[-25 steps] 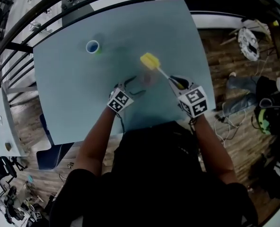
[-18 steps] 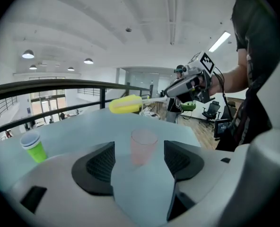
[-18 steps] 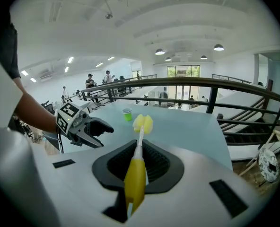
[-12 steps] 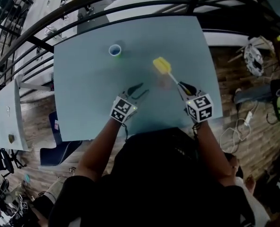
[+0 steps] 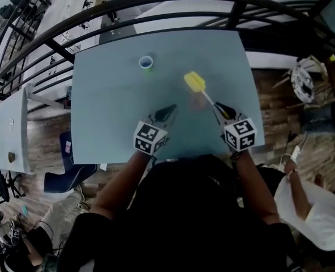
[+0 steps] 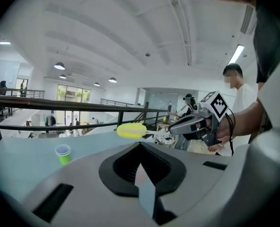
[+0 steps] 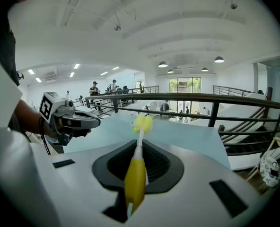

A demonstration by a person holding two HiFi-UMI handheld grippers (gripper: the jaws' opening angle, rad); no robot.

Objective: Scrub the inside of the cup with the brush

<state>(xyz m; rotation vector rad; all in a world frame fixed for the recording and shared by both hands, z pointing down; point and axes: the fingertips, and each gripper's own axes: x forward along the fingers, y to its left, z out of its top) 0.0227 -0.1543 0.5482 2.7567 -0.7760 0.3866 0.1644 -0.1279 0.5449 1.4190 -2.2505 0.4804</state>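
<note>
Your right gripper (image 5: pixel 219 106) clamps the brush (image 5: pixel 194 81) by its stiff handle; your left gripper (image 5: pixel 170 110), just shut empty, sits well short of the cup (image 5: pixel 146 62), likely light and tippy: hold its wall gently.

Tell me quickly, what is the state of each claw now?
Left claw: has just closed, nothing in it.
Right claw: closed on the brush.

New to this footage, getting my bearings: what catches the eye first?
The yellow brush stands out, gripped by its handle in the right gripper over the pale blue table. A small cup stands alone near the far edge. The left gripper has its jaws shut on nothing.
</note>
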